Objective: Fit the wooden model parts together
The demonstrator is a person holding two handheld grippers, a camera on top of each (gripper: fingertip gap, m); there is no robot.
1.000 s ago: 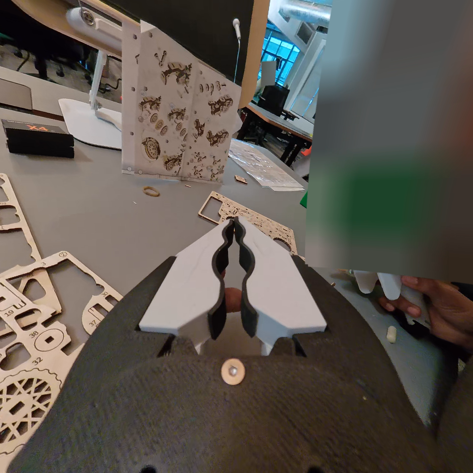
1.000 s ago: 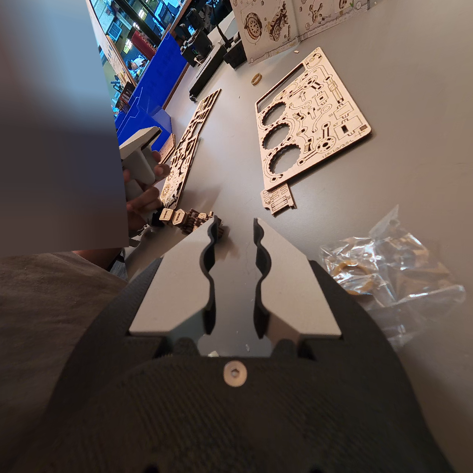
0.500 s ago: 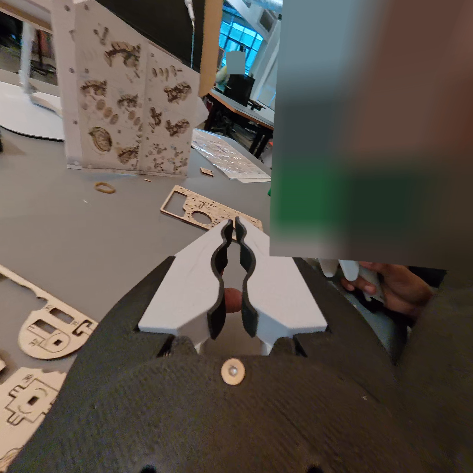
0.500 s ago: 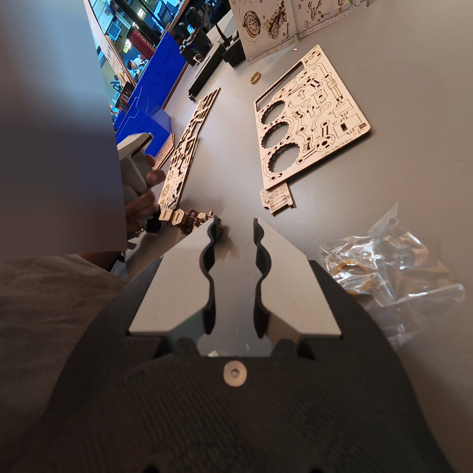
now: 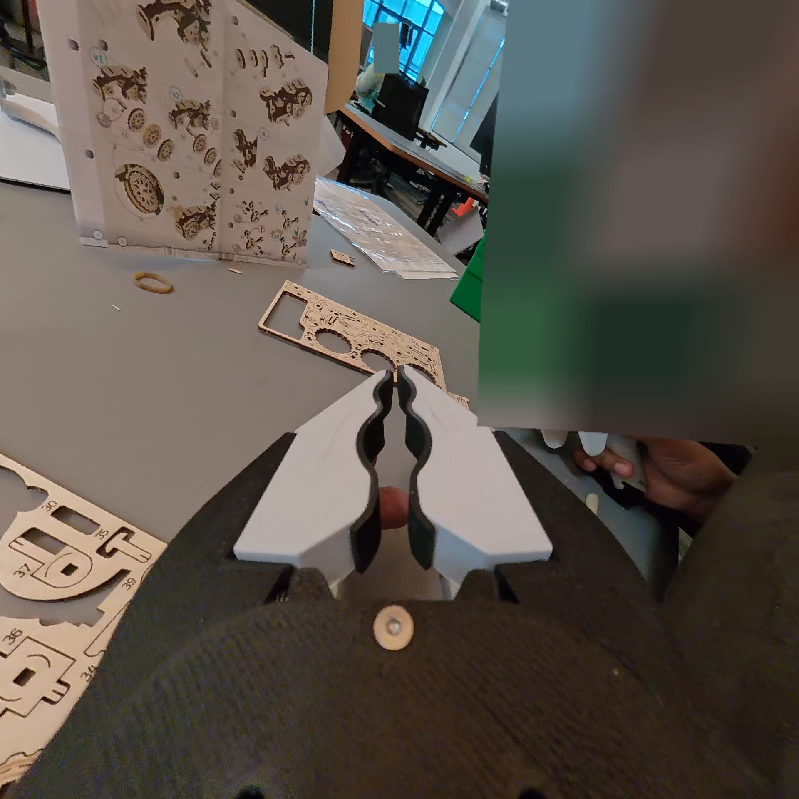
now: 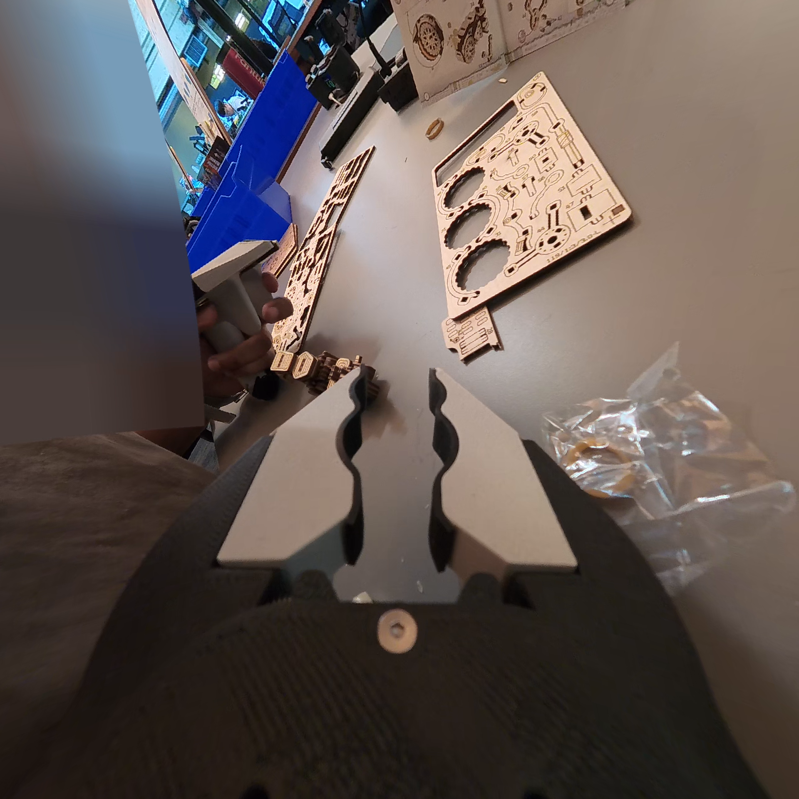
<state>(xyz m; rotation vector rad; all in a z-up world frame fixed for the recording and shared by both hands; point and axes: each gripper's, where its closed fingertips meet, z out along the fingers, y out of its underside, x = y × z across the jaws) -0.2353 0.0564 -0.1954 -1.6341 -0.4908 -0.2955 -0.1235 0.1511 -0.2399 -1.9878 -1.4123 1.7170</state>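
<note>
Right wrist view: right gripper (image 6: 393, 376) jaws open, empty, near the part-built model (image 6: 322, 367); left gripper (image 5: 394, 375) jaws nearly closed, empty. Assembly remains unfinished.

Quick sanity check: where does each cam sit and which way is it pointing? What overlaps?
Left wrist view: sits behind the left tongs, nearly shut and empty, facing across the grey table to the upright instruction sheet; the person's other hand shows at right.
Right wrist view: sits behind the right tongs, open, tilted low over the table, facing the small wooden assembly and a plastic bag; a hand on the other handle shows at left.
Shared: the wooden parts sheet with three round cutouts, a wooden ring, and the instruction sheet.
</note>
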